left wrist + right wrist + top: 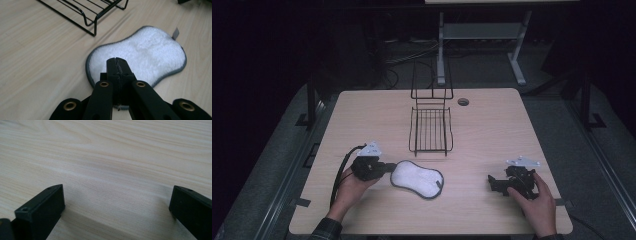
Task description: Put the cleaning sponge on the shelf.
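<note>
**Fingers shut on the cloth at left, spread wide over bare wood at right**

Fingers of the left gripper (117,61) are pressed together, and a bit of grey fabric edge shows pinched between them low in the left gripper view. What they hold is the white cloth (417,178), a peanut-shaped pad with a grey border and a small loop tag at its far end; it lies towards the near edge of the table (492,130), a little left of the middle. The grip is on the cloth's left end, and the rest of the cloth lies spread out to the right of it.

Fingers of the right gripper (117,202) stand wide apart with nothing but wood grain between them, and they touch no object. That gripper sits near the table's near right corner, well apart from the cloth.

Largest on the table is the black wire rack (430,130), standing at the middle towards the far edge, with its tall back frame behind it. Its near rim is close to the cloth but apart from it. Open wood runs between the cloth and the right gripper, along the left edge, and to both sides of the rack.
</note>
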The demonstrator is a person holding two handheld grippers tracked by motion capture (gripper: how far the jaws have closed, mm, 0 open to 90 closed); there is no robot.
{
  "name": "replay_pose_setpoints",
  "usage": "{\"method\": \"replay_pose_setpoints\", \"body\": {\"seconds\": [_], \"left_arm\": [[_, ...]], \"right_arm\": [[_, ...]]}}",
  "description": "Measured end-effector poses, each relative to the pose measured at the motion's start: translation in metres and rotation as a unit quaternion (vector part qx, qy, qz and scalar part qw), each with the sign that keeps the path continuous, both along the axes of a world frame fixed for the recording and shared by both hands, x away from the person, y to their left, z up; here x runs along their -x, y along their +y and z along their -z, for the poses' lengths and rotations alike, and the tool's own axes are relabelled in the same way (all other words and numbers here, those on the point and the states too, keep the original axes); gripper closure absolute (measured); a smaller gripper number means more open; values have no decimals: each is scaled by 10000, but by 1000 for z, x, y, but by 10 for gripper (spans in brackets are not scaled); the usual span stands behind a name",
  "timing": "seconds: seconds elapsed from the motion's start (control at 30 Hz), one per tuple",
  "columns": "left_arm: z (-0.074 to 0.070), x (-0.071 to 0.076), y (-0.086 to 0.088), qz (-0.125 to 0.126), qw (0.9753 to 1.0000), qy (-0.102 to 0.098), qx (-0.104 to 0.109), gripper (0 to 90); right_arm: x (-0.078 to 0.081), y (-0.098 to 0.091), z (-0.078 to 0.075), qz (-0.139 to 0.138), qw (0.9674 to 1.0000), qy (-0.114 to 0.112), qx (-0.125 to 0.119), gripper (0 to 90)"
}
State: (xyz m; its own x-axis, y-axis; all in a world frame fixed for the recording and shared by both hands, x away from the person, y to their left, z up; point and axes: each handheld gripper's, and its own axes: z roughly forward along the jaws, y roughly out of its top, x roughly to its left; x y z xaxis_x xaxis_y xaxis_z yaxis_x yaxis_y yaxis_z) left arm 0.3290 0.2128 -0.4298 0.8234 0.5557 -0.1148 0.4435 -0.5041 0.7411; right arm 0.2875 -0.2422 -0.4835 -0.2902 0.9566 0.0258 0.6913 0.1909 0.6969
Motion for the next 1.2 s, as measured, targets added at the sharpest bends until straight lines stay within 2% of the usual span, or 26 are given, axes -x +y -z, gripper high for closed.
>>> {"method": "replay_pose_setpoints", "body": {"seconds": [0.07,0.1,0.33,0.57,0.7,0.97,1.2], "left_arm": [[1,-4,-3,-2,10000,46,66,896],[1,-8,-5,19,10000,20,-3,896],[6,-23,-19,88,9999,58,30,897],[14,-30,-30,197,9997,98,-125,896],[19,-29,-31,214,9990,176,-337,896],[20,-20,-25,148,9991,215,-326,897],[19,-8,-9,41,9991,262,-316,896]], "right_arm": [[0,0,0,4,10000,1,-3,0],[0,0,0,4,10000,1,-2,0],[0,0,0,1,10000,0,0,0],[0,0,0,3,10000,1,-1,0],[0,0,0,2,10000,1,-1,0],[0,0,0,-4,10000,1,0,0],[0,0,0,-14,10000,9,-5,0]]}}
